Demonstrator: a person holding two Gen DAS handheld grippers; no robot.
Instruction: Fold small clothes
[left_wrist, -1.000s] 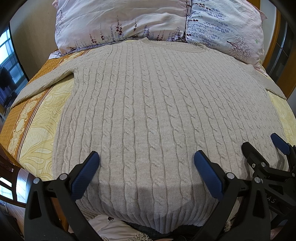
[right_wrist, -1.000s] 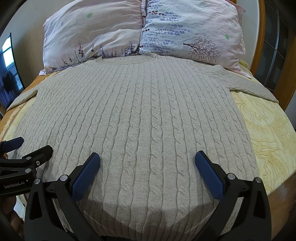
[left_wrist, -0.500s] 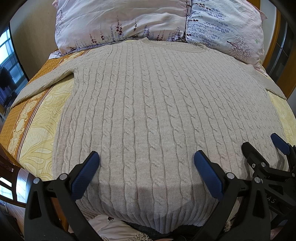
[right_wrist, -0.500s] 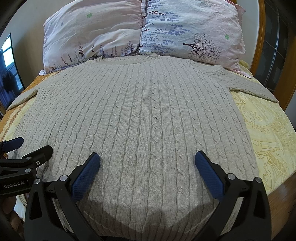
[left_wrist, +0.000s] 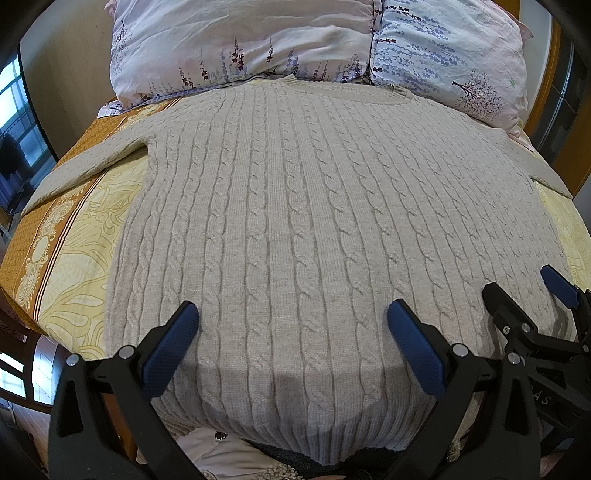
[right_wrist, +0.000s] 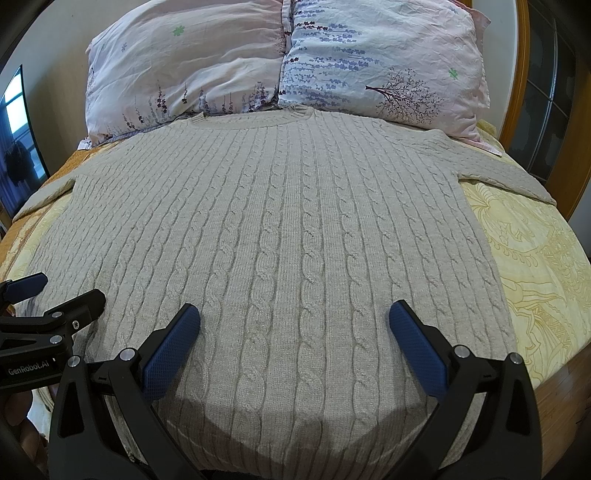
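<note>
A beige cable-knit sweater lies flat and spread out on the bed, neck toward the pillows, hem toward me; it also shows in the right wrist view. Its sleeves stretch out to both sides. My left gripper is open and empty, hovering over the hem's left part. My right gripper is open and empty, over the hem's right part. Each gripper shows at the edge of the other's view: the right gripper and the left gripper.
Two floral pillows lie at the head of the bed. The yellow and orange patterned bedsheet shows on both sides of the sweater. A wooden headboard stands at the right. A window is at the left.
</note>
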